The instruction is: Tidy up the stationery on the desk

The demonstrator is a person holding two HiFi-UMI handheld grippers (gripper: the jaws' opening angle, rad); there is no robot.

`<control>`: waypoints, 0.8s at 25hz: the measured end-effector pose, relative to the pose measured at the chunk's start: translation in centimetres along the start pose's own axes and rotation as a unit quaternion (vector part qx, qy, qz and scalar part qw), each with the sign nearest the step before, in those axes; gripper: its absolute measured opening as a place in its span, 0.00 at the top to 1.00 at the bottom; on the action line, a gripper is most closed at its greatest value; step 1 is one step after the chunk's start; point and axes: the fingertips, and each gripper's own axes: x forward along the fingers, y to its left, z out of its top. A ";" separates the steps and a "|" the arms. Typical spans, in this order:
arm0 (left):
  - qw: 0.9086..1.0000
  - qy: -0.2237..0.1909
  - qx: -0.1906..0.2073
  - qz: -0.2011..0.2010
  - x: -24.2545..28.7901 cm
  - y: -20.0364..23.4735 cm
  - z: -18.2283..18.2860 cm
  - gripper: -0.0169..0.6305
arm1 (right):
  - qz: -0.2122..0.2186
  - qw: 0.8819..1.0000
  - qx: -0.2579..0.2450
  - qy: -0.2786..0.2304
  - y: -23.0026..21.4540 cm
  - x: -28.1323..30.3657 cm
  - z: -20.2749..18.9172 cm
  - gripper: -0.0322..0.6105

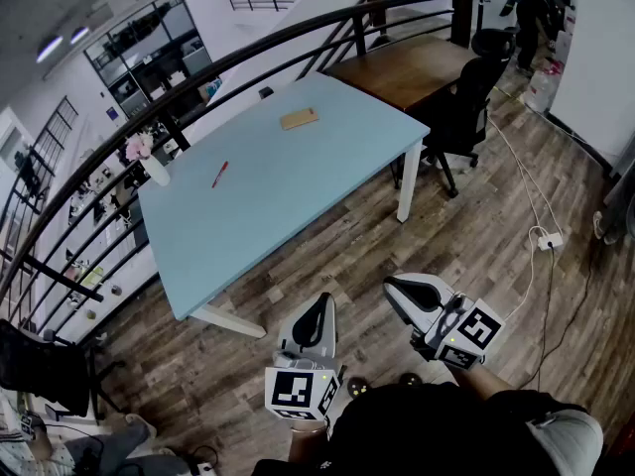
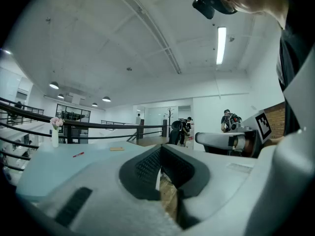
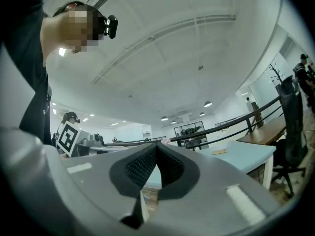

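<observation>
I'm watching the red pen (image 1: pixel 219 175) lying on the desk (image 1: pixel 298 206), towards the desk's railing side and near the flower vase (image 1: pixel 149 162) at the desk's corner. A careless reach is risking a tipped vase, or a pen rolling off the desk. A flat tan item (image 1: pixel 299 118) is lying further along the desk. The left gripper (image 1: pixel 319 303) and right gripper (image 1: pixel 395 287) are hanging well short of the desk (nothing started, I'm judging), pinched fully together, holding nothing, pointing roughly level.
</observation>
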 end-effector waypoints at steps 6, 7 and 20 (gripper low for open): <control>1.000 -0.002 -0.007 0.004 -0.8 1.6 -0.2 0.98 | -0.010 1.000 0.014 -0.004 0.4 1.2 -0.3 0.94; 1.000 -0.001 -0.009 0.005 -0.9 1.9 -0.3 0.98 | -0.012 1.000 0.014 -0.005 0.4 1.4 -0.5 0.94; 0.999 -0.004 -0.025 -0.023 -0.6 5.5 -1.1 0.98 | -0.046 0.999 0.007 -0.001 -0.2 3.9 -2.1 0.94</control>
